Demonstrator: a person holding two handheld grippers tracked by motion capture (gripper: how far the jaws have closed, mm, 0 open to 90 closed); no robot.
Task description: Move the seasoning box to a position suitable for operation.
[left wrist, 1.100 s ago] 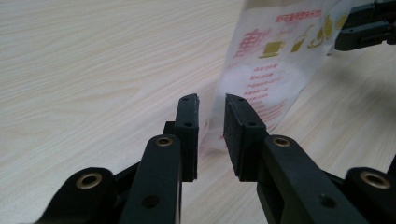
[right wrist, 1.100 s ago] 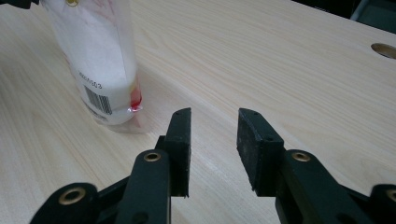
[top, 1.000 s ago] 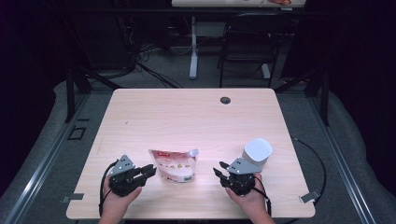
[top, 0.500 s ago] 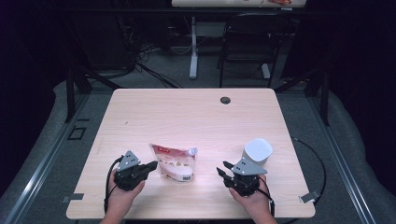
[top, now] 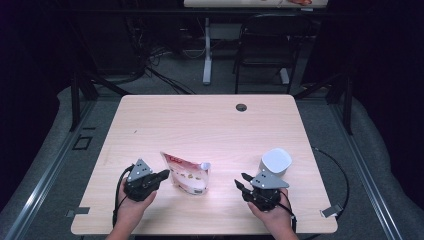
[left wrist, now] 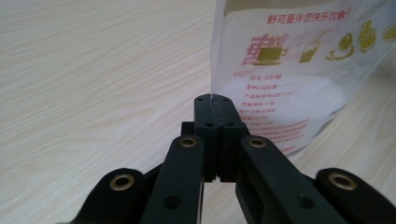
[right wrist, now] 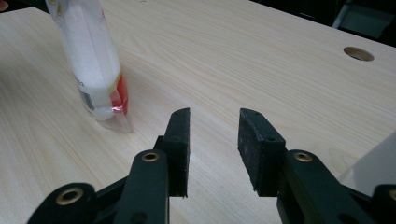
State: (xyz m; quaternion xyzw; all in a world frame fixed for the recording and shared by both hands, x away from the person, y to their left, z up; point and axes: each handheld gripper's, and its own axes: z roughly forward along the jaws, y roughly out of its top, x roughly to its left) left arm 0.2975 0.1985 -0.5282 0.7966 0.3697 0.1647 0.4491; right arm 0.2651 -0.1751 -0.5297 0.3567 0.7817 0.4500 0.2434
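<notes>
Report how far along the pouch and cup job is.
Done: the left gripper has pinched the pouch by its side edge, jaws shut on the film. In hand: the pouch stands upright on the table. Left: the right gripper is open and empty beside the white cup, not yet gripped.

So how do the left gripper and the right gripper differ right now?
The left gripper has its jaws pressed together on the side edge of the pouch; the right gripper has its jaws apart with nothing between them. The left gripper touches the pouch, while the right gripper is apart from it, beside the white cup. Both are hand-held, low over the table.
</notes>
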